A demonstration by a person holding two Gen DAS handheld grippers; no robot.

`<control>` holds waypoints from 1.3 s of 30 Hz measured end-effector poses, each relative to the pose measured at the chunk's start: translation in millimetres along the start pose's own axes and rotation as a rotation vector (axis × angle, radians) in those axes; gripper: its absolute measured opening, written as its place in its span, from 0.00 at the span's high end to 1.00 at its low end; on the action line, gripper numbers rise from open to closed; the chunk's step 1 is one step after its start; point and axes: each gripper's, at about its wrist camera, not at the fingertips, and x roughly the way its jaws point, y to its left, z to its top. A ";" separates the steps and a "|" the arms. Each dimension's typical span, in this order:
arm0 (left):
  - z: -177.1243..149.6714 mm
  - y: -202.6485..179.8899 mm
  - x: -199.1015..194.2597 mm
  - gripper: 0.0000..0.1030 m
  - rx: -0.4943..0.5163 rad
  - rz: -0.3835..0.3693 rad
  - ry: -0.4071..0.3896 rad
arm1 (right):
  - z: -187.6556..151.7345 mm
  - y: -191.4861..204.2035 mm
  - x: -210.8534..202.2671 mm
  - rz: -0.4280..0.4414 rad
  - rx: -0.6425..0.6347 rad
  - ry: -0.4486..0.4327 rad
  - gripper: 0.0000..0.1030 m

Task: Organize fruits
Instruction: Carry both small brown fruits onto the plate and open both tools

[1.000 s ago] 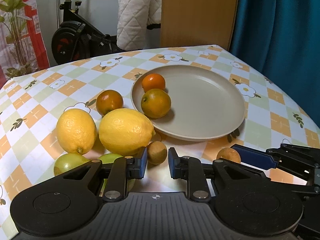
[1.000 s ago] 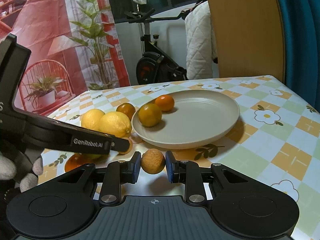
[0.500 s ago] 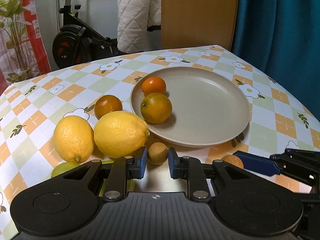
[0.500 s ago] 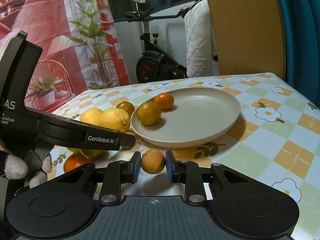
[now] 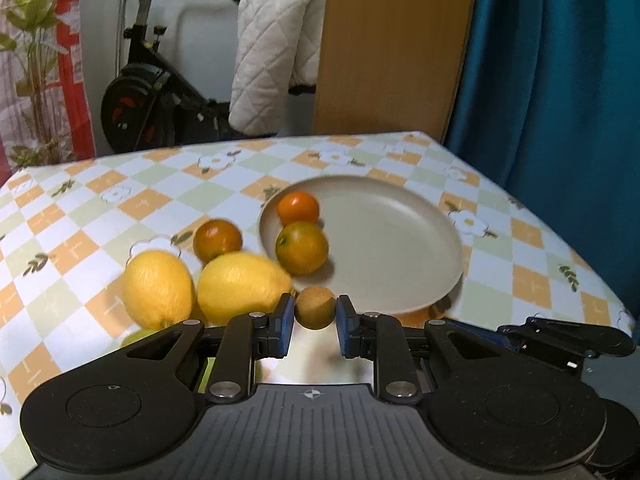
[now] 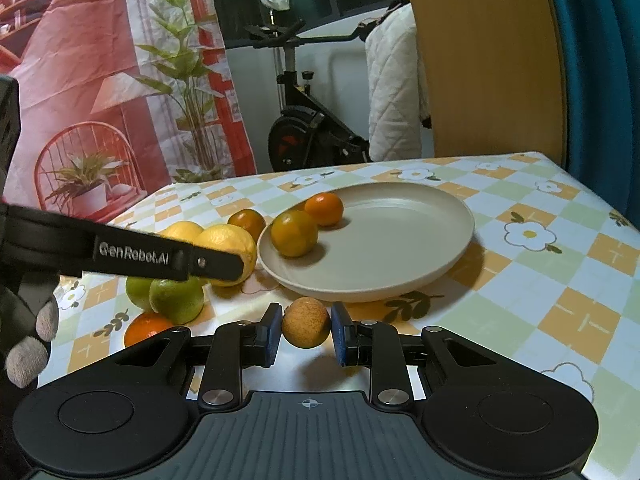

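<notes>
So: left gripper [image 5: 311, 316] was clamped on a small brown round fruit [image 5: 315, 307], pads on both its sides, just off the near rim of the beige plate [image 5: 404, 248] | right gripper [image 6: 304, 330] pinched a small speckled tan fruit [image 6: 306, 322] the same way, just short of the plate | two oranges [image 6: 295, 233] sat on the plate.

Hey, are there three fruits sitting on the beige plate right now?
No, the plate holds only two, an orange and a smaller tangerine at its left edge.
</notes>
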 end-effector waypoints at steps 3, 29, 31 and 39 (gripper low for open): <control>5.3 -3.4 2.6 0.77 0.027 -0.009 -0.009 | 5.3 -0.5 -1.4 -0.009 0.008 -0.004 0.77; 29.3 13.2 51.8 0.77 -0.002 -0.071 0.100 | 47.1 4.0 72.0 -0.031 -0.115 0.116 0.77; 29.7 14.9 54.2 0.77 -0.014 -0.078 0.111 | 46.6 2.8 76.3 -0.031 -0.103 0.130 0.77; 35.9 15.3 42.6 0.76 -0.017 -0.076 0.083 | 45.8 5.0 76.2 -0.034 -0.086 0.134 0.75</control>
